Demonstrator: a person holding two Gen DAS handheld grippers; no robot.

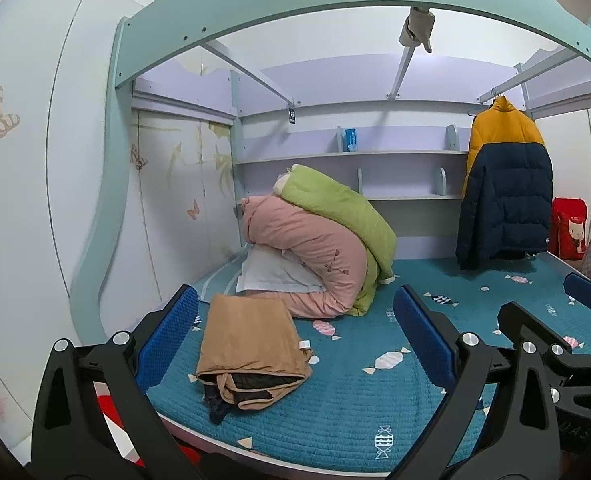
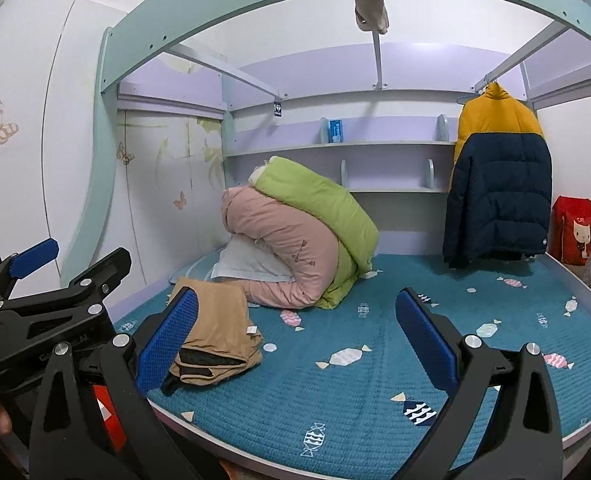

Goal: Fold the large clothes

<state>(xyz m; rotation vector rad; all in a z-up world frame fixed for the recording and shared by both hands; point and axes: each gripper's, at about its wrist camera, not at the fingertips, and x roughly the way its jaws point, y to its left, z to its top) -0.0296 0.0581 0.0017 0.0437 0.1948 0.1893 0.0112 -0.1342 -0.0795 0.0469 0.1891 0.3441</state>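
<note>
A tan garment with a dark lining lies folded (image 1: 251,354) on the teal bed mat (image 1: 375,404), near the front left; it also shows in the right wrist view (image 2: 215,336). A yellow and navy puffer jacket (image 1: 503,184) hangs on a hanger at the back right, also in the right wrist view (image 2: 499,176). My left gripper (image 1: 295,340) is open and empty, held at the bed's front edge above the folded garment. My right gripper (image 2: 295,336) is open and empty to its right, and it shows at the right edge of the left wrist view (image 1: 567,320).
Rolled pink (image 1: 315,248) and green (image 1: 335,204) quilts with a white pillow lie at the back left. Shelves (image 1: 351,152) line the back wall. A red bag (image 1: 569,228) stands at the far right. The bunk frame (image 1: 335,4) arches overhead.
</note>
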